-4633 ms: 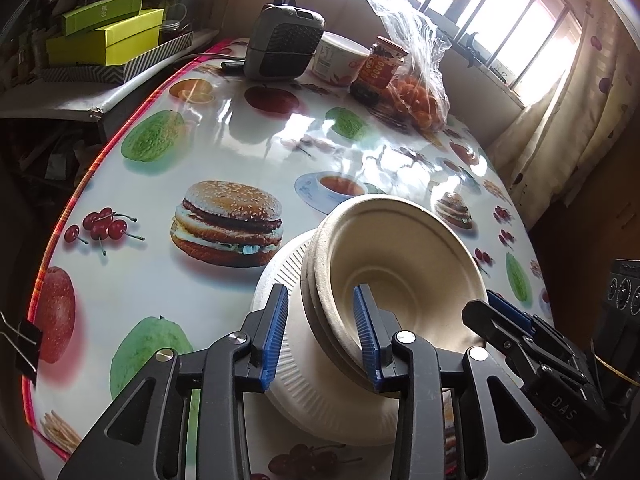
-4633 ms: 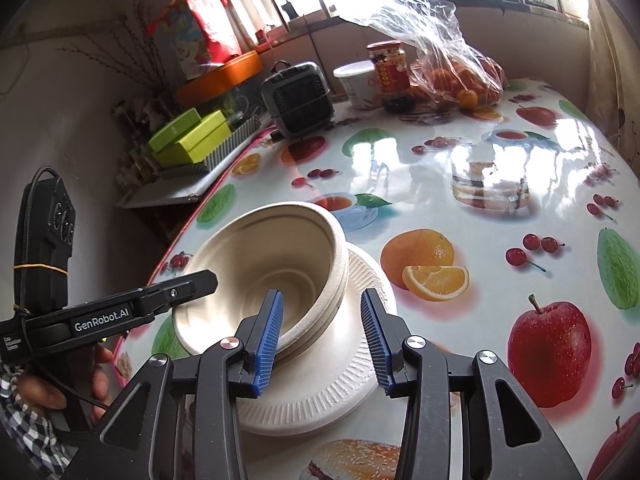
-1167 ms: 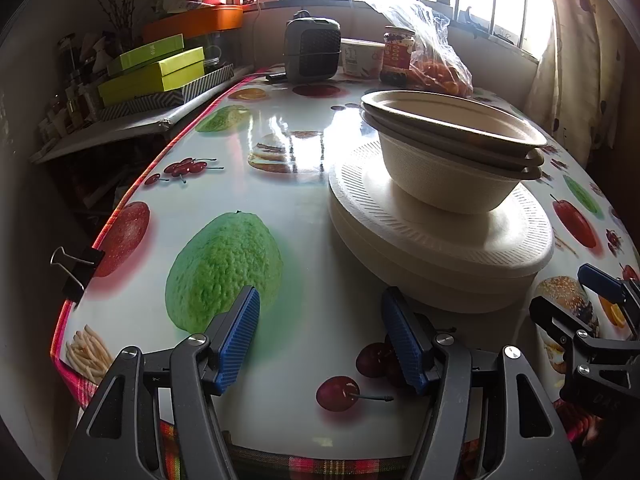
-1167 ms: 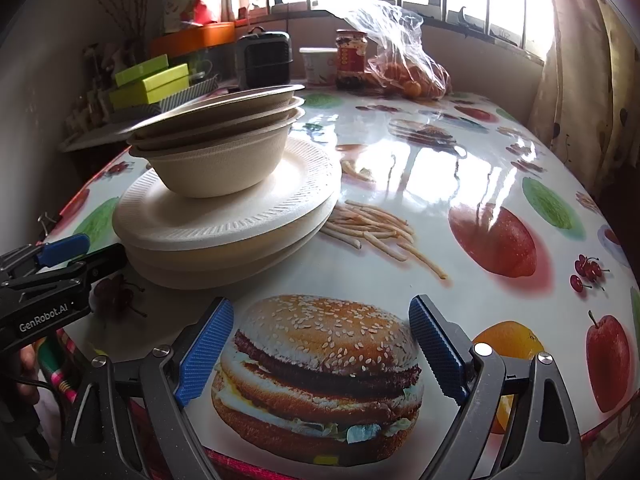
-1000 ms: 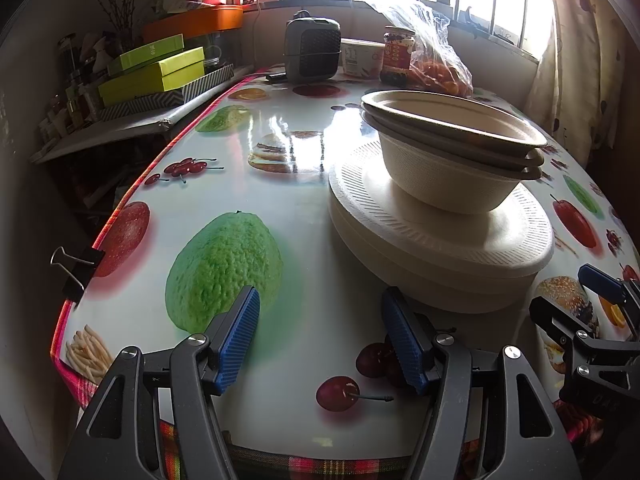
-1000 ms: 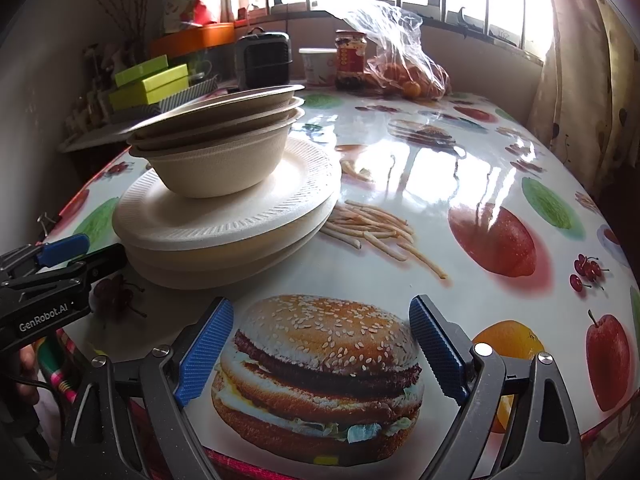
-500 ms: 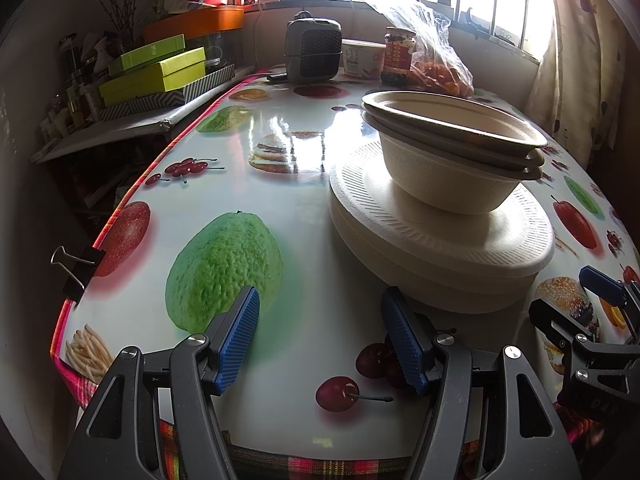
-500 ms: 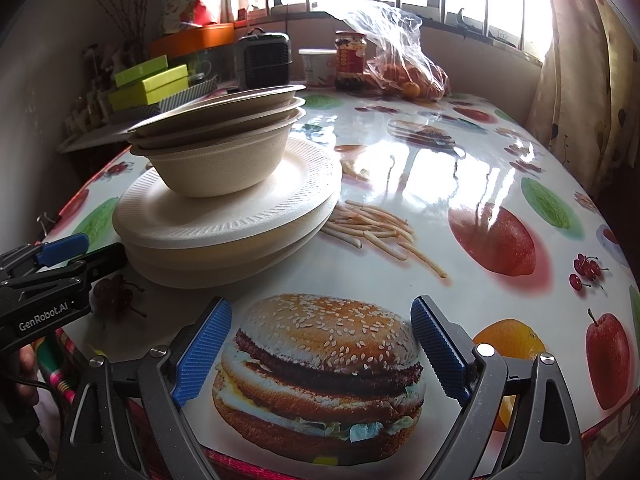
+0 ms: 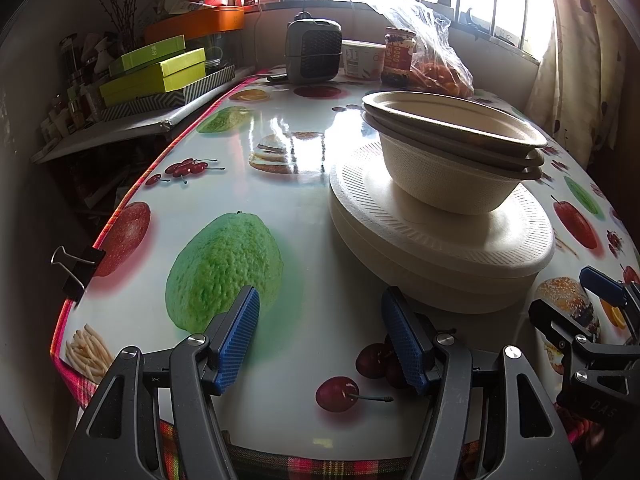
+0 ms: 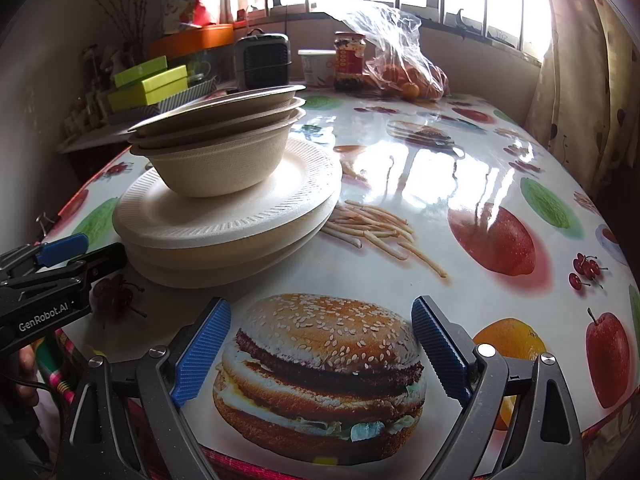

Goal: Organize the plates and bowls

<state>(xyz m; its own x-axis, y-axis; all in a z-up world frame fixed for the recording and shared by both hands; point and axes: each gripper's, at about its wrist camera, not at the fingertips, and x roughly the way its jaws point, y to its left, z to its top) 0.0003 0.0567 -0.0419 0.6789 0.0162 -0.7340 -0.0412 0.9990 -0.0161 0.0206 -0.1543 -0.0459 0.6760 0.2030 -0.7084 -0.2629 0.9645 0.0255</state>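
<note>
A stack of beige paper bowls (image 9: 452, 160) sits on a stack of white foam plates (image 9: 440, 240) on the table. The bowls (image 10: 216, 148) and plates (image 10: 232, 220) also show in the right wrist view, at the left. My left gripper (image 9: 320, 320) is open and empty, low at the table's near edge, just left of the plates. My right gripper (image 10: 320, 340) is open and empty over a printed burger, to the right of the plates. Each gripper shows at the edge of the other's view.
The table (image 9: 296, 208) has a glossy fruit-print cloth held by a binder clip (image 9: 76, 268). At the far end stand a small heater (image 9: 314, 56), a tub (image 9: 360, 60), a jar (image 9: 398, 56) and a bag of oranges (image 9: 436, 68). Green boxes (image 9: 156, 76) lie on a shelf left.
Since 4.6 s ago both grippers have let go of the bowls and drawn back to the table's near edge. Over the last second nothing has visibly moved.
</note>
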